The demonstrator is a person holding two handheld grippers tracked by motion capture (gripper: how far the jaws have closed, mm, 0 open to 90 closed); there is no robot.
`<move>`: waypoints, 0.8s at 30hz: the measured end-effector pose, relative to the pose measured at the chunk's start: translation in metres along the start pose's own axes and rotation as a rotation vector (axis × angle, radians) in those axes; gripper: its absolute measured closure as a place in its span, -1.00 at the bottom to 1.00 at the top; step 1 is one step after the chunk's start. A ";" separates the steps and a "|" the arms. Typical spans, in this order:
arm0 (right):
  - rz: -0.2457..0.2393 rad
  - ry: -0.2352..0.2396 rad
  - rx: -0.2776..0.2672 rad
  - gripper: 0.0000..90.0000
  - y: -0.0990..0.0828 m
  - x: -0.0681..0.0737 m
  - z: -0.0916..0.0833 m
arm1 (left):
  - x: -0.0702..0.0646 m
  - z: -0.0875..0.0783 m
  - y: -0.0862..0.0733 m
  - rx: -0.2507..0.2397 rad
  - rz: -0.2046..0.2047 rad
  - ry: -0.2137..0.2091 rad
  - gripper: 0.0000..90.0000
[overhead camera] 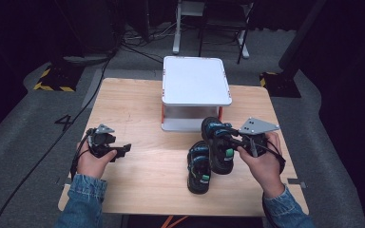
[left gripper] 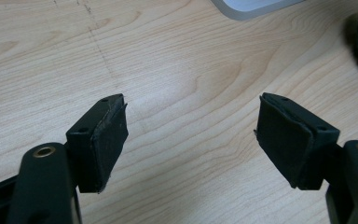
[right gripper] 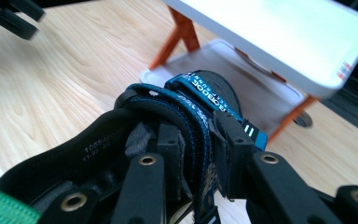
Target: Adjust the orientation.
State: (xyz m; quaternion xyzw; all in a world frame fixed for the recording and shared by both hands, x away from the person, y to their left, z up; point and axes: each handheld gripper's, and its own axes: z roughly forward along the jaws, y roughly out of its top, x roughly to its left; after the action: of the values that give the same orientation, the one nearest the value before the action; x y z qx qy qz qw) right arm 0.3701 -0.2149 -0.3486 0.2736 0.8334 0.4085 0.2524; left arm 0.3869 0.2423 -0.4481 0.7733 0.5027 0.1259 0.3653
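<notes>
The right tongs (overhead camera: 229, 141) were clamped on the collar of one black shoe (right gripper: 121, 154), beside its mate (overhead camera: 199, 166) on the tabletop (overhead camera: 138, 104). The left tongs (left gripper: 191, 135) stood wide and empty. Likely step: lifting the shoe toward the white rack (overhead camera: 196, 80); this required a firm hold.

Your table (overhead camera: 138, 102) is pale, matt wood grain; the two-tier shelf (overhead camera: 196, 80) smooth white plastic on orange legs; the shoe (right gripper: 121, 154) you grip black fabric with woven blue straps (right gripper: 200, 93)
</notes>
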 end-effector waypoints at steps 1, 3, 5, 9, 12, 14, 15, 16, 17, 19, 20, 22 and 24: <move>0.010 -0.006 0.011 0.64 -0.003 -0.002 0.000 | 0.000 0.000 0.000 0.005 0.001 0.000 -0.44; 0.022 -0.009 0.039 0.64 -0.008 -0.005 0.001 | -0.001 0.002 0.002 0.013 0.006 -0.003 -0.44; 0.026 -0.020 0.073 0.64 -0.013 -0.007 0.003 | -0.001 0.003 0.003 0.009 0.009 -0.005 -0.45; 0.033 -0.045 0.147 0.64 -0.028 -0.010 0.011 | -0.002 0.005 0.005 0.006 0.010 -0.008 -0.45; 0.041 -0.042 0.175 0.63 -0.035 -0.010 0.016 | -0.002 0.005 0.005 0.006 0.010 -0.008 -0.45; 0.043 -0.035 0.206 0.62 -0.042 -0.009 0.022 | -0.002 0.006 0.006 0.006 0.008 -0.009 -0.45; 0.042 -0.033 0.219 0.62 -0.046 -0.009 0.025 | -0.002 0.006 0.006 0.005 0.009 -0.009 -0.45; 0.043 -0.030 0.233 0.62 -0.049 -0.008 0.027 | -0.002 0.006 0.006 0.005 0.009 -0.011 -0.45; 0.043 -0.030 0.243 0.62 -0.052 -0.008 0.029 | -0.002 0.006 0.006 0.004 0.008 -0.010 -0.45; 0.045 -0.028 0.259 0.62 -0.057 -0.006 0.032 | -0.002 0.007 0.006 0.006 0.012 -0.011 -0.45; 0.043 -0.027 0.266 0.61 -0.059 -0.005 0.034 | -0.002 0.007 0.007 0.006 0.014 -0.014 -0.45; 0.040 -0.018 0.281 0.61 -0.062 -0.002 0.036 | -0.002 0.007 0.007 0.001 0.009 -0.014 -0.45; 0.036 -0.007 0.289 0.61 -0.065 0.000 0.037 | -0.002 0.008 0.008 0.000 0.009 -0.014 -0.45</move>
State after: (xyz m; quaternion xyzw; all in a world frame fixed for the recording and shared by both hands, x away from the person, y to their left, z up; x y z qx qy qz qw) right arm 0.3780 -0.2283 -0.4218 0.3237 0.8776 0.2876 0.2058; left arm 0.3955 0.2351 -0.4481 0.7764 0.4965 0.1221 0.3685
